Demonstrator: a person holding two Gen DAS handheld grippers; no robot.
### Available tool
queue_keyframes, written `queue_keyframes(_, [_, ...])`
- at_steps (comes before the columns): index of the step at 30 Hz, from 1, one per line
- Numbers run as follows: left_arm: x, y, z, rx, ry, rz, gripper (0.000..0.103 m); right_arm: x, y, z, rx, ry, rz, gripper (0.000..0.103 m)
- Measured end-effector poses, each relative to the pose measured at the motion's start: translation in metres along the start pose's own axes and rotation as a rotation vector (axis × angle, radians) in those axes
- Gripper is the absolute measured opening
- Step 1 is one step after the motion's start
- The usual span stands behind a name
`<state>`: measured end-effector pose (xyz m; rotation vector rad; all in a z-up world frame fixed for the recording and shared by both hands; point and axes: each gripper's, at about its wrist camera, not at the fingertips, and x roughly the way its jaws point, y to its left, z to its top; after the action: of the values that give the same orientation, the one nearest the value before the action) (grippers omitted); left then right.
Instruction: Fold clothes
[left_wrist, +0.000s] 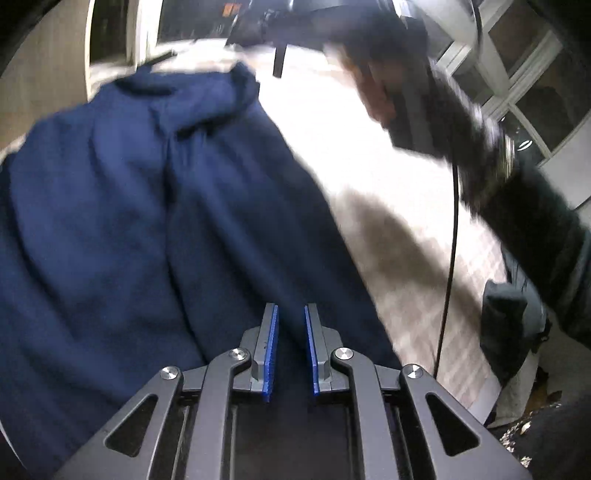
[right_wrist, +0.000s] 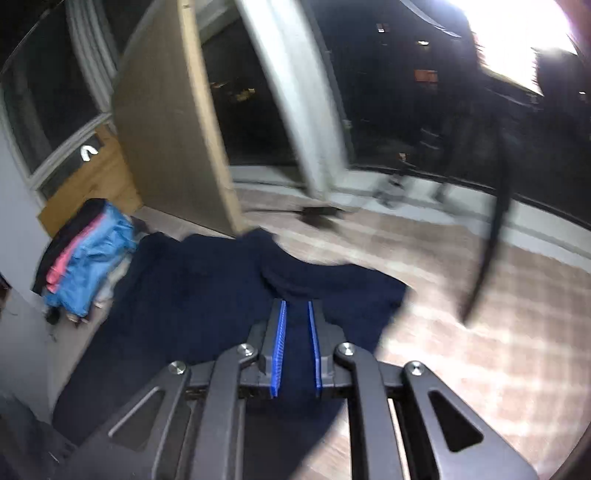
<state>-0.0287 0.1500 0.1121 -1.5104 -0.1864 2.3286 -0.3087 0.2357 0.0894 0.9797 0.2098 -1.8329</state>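
Nearest the lens, my left hand-held gripper (left_wrist: 291, 325) stands with its blue pads apart, a clear gap between them and nothing clamped; dark blue cloth shows through the gap. My right hand-held gripper (right_wrist: 297, 321) is the same: pads apart, holding nothing, poised over the near part of the same cloth.

That cloth is a navy garment (right_wrist: 207, 291), spread across the checked bed cover (right_wrist: 461, 369). From the right wrist it lies mostly flat with an uneven far edge and a rumple near its middle. From the left wrist it fills the left of the view, creased, with a bunched hump at its far end. I cannot tell what kind of garment it is, nor whether any layer is already doubled over; both views are blurred.

At the far left sits a stack of folded clothes (right_wrist: 85, 258) in light blue, pink and black, lying apart from the navy piece.

My judgement: some clothes lie folded in that pile, while the navy garment does not yet look like a finished, compact fold. It needs flattening and folding down.
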Motion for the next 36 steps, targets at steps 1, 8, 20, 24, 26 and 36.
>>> queue_keyframes(1, [-0.001, 0.001, 0.009, 0.016, -0.013, 0.005, 0.014, -0.001, -0.005, -0.007, 0.009, 0.015, -0.009, 0.012])
queue_keyframes(8, [0.045, 0.013, 0.105, 0.205, -0.049, 0.087, 0.014, 0.003, -0.010, -0.037, 0.020, 0.108, 0.042, 0.010])
queue_keyframes(20, [0.075, 0.050, 0.157, 0.188, -0.082, 0.242, 0.014, 0.025, -0.014, -0.056, 0.011, 0.214, 0.033, 0.007])
queue_keyframes(24, [0.066, 0.051, 0.159, 0.158, -0.117, 0.241, 0.017, 0.019, -0.021, -0.048, 0.022, 0.190, 0.023, 0.007])
queue_keyframes(26, [0.061, 0.051, 0.160, 0.143, -0.134, 0.241, 0.020, 0.016, -0.027, -0.039, 0.041, 0.159, -0.006, 0.008])
queue_keyframes(36, [0.051, 0.032, 0.096, 0.106, -0.075, 0.159, 0.021, 0.056, -0.061, 0.007, 0.179, 0.088, -0.087, 0.038])
